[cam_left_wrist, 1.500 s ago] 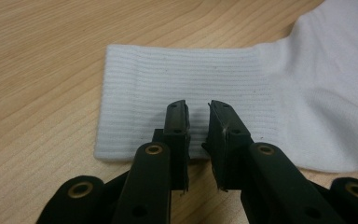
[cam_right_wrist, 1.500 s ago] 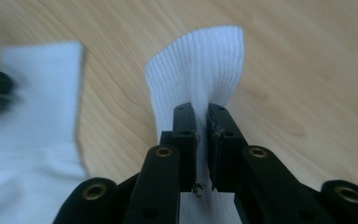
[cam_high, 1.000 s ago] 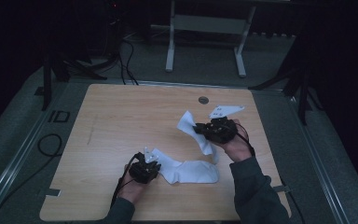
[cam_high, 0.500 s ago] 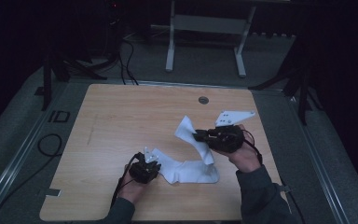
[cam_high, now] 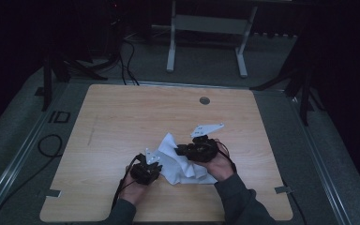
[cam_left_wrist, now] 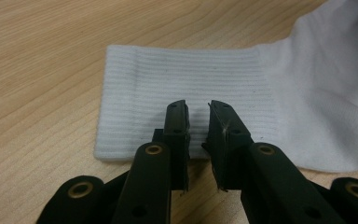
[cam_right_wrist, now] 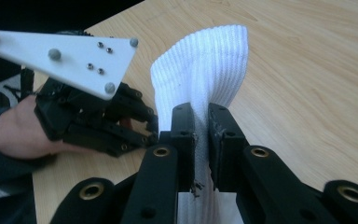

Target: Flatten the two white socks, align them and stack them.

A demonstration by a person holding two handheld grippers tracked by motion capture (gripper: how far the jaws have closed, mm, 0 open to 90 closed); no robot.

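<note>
On the near half of the table, slightly right of centre, lies a white sock, and we work it with both grippers. Our left hand comes in from the near edge, forearm angled slightly right, and holds the left gripper low at the sock's left end. In the left gripper view its jaws point down onto the ribbed cuff, which lies flat on the wood; the jaws stand close together with a narrow gap, tips resting at the cuff's near edge. We cannot tell whether they nip the cloth.

Our right hand sits to the right, wrist bent so that the right gripper points left across the sock. In the right gripper view its jaws pinch a fold of ribbed sock, which stands up beyond the tips and curls over. The cloth runs down between the jaws towards the camera. In that same view the left gripper and the hand holding it sit just left of the raised fold.
</note>
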